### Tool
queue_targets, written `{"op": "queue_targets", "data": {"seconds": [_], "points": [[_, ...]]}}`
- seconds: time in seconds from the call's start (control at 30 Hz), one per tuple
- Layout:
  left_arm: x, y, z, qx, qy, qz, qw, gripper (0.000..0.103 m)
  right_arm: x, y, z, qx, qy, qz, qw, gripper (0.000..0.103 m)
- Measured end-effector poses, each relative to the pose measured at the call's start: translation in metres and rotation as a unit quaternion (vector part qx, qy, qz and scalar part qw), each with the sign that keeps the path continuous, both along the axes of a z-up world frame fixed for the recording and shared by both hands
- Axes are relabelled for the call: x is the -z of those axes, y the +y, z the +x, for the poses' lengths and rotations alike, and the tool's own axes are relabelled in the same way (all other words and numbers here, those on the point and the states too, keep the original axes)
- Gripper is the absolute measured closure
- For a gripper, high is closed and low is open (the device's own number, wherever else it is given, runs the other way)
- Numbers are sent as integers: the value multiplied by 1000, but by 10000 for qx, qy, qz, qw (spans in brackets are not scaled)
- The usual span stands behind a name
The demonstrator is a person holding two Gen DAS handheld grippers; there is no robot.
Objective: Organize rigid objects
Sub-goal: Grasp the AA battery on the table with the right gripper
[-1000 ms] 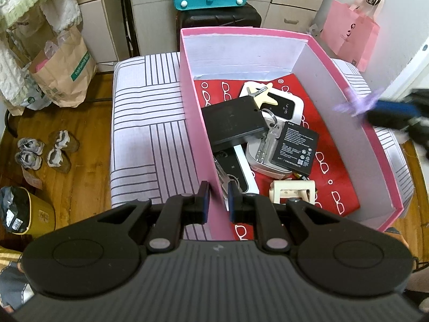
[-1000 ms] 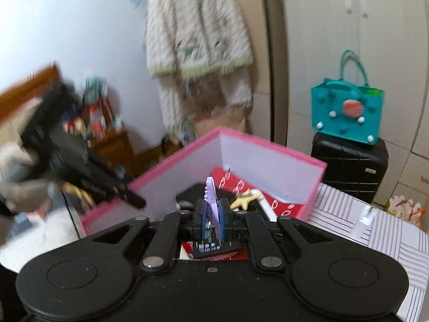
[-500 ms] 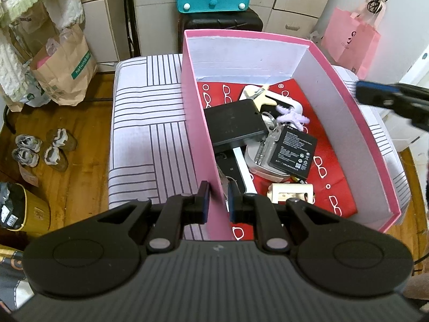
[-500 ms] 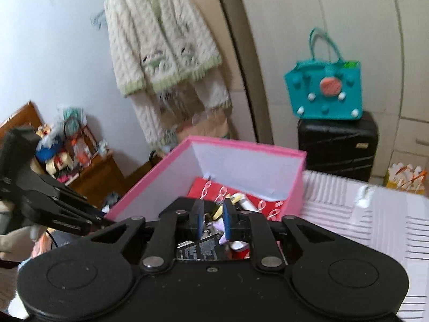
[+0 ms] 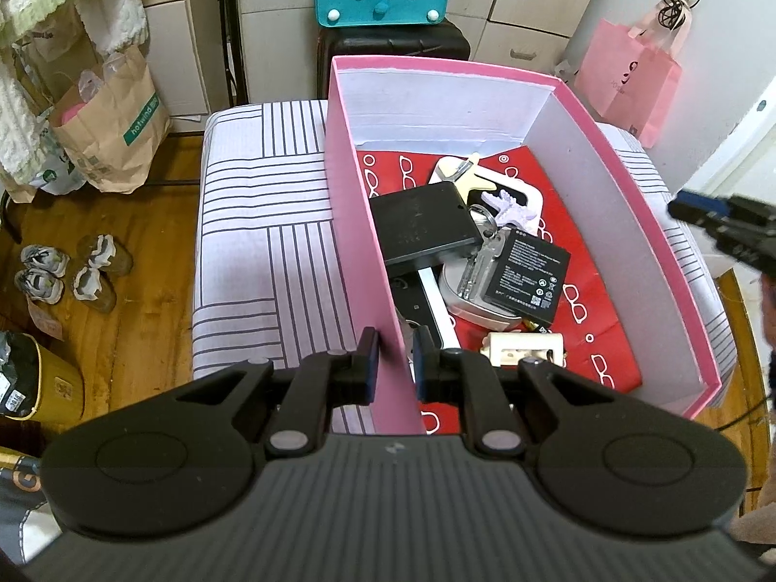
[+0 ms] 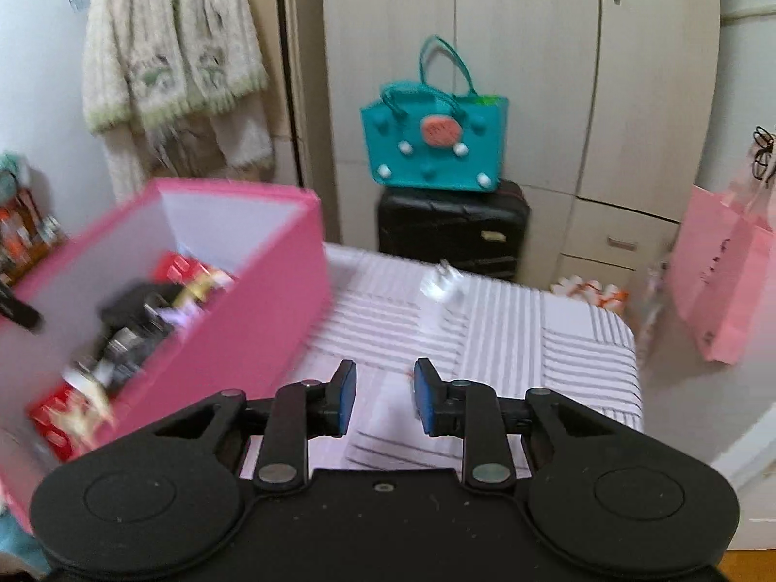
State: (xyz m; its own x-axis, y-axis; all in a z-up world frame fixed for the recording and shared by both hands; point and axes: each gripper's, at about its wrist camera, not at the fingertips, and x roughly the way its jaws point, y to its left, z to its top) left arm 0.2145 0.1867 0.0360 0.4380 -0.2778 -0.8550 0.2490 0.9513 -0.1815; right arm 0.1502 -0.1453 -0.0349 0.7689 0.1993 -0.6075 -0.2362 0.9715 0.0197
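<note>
A pink box sits on a striped cushion. My left gripper is shut on the box's left wall near the front corner. Inside lie a black case, a black battery, keys, a purple comb-like piece and a small cream block. My right gripper is open and empty over the cushion, right of the box. A small white object lies on the cushion beyond it. The right gripper also shows in the left wrist view.
A teal bag sits on a black suitcase behind the cushion. A pink paper bag stands at the right. A brown paper bag and shoes are on the wooden floor to the left.
My right gripper let go of the purple piece, which now lies in the box. It then opened and swung right, out over the cushion. My left gripper kept its hold.
</note>
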Motion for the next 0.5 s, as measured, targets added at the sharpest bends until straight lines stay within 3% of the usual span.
{"op": "queue_targets", "data": {"seconds": [0.23,0.3,0.33,0.5], "points": [[0,-1,-1,0,-4,39,10000,90,36,-2,22,-142,153,-160,9997,71],[0,-1,-1,-3,-2,33,10000,90,40,-3,27,-121,59,-171,9998,60],[-1,-2,-1,-5,1,30,10000,90,42,-2,28,-66,-20,-189,9998,46],[-1,-1,-1,-4,0,27,10000,90,54,3,39,-76,-91,-216,9997,43]]}}
